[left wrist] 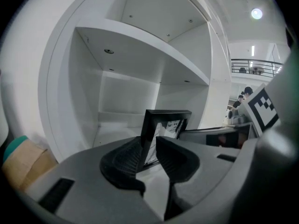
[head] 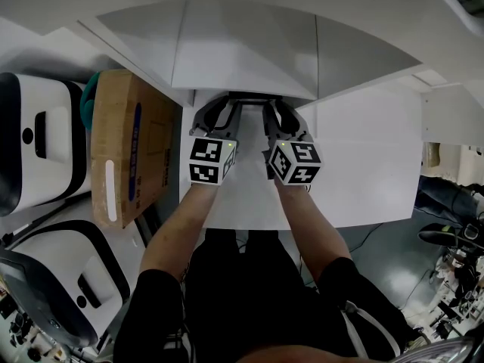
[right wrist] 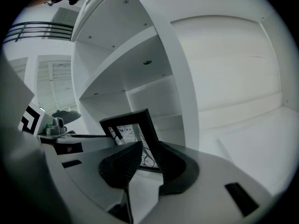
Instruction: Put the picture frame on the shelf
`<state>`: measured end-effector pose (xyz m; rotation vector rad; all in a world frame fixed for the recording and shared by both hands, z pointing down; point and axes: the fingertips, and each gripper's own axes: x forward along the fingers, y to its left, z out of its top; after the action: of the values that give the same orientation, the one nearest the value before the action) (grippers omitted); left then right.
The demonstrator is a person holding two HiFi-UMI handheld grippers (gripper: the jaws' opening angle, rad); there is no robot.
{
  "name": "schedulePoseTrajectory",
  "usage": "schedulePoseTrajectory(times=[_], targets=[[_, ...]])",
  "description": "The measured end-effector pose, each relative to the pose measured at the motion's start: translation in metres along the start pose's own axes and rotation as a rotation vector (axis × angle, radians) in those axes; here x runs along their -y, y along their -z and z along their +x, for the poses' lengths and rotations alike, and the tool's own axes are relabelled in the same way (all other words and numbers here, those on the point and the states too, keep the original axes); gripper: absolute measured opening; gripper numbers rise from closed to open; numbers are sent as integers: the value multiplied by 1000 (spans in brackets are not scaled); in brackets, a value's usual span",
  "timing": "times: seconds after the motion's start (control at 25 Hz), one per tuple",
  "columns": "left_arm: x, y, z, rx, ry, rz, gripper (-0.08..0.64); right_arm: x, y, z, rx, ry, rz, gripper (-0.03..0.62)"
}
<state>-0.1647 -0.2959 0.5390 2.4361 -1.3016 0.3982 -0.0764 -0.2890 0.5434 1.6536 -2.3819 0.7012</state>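
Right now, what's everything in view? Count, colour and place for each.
picture frame: one, black, held in front of the shelf unit
shelf unit: one, white, straight ahead
table top: one, white, below the grippers
cardboard box: one, brown, left of the table top
teal object: one, behind the box, mostly hidden
machines: two, white and black, far left
left gripper: one, grey with black pads, shut on the frame's left edge
right gripper: one, same colours, shut on the frame's right edge
marker cubes: two, black and white, one per gripper
forearms: two, black sleeves, bottom centre
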Motion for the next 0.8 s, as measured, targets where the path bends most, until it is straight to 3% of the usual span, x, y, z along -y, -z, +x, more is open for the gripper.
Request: schedulePoseTrajectory(times=[0.56, 0.8], targets=[[0, 7, -5, -17, -6, 33, 98, 0, 0, -1, -5, -4, 6, 100], [-1, -5, -4, 13, -3, 92, 98, 0, -1, -1, -5, -8, 8, 100]])
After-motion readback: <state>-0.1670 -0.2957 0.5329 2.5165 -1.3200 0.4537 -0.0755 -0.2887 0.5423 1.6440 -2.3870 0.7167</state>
